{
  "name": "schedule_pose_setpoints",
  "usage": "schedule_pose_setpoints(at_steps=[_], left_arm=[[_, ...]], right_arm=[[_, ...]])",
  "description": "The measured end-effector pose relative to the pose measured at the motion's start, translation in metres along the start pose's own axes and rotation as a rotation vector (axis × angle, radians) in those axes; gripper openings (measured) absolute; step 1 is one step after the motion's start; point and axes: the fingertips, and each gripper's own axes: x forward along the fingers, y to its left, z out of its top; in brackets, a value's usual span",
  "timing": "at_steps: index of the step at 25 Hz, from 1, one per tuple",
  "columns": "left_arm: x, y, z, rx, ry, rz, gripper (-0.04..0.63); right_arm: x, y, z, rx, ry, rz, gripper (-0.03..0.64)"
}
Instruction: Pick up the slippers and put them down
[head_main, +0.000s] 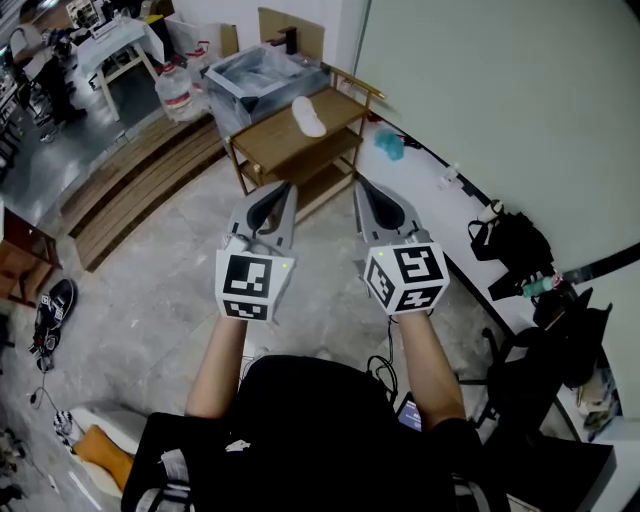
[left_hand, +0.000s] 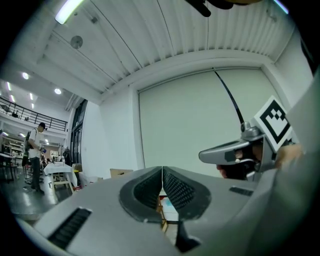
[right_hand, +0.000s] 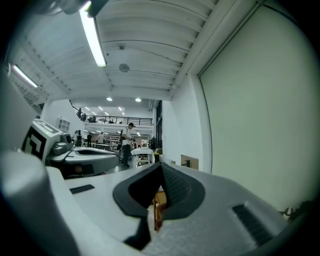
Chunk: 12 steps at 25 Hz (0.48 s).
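Tools: my left tool (head_main: 288, 190) and right tool (head_main: 362, 190) are both pressed together, empty.
Done: nothing; slipper (head_main: 308, 116) lies untouched on shelf (head_main: 270, 150), upper centre.
Left: pick up, put down.

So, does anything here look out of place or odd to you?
A single white slipper lies alone on top of the wooden rack, with no mate in sight. A dark sandal lies on the floor far to the left, well away from it. Nothing looks spilled or broken.

No legible text, numbers, brands; only square coded markers on left gripper cube (head_main: 248, 285), right gripper cube (head_main: 407, 277).
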Motion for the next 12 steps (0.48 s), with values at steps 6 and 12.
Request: schedule_pose_setpoints(at_steps=[6, 12], left_arm=[[0.003, -0.015, -0.013, -0.016, 0.032, 0.025, 0.006], [0.012, -0.012, -0.019, -0.013, 0.034, 0.064, 0.006]], right_arm=[[-0.006, -0.017, -0.016, 0.023, 0.017, 0.029, -0.003], [0.003, -0.025, -0.024, 0.050, 0.032, 0.057, -0.003]])
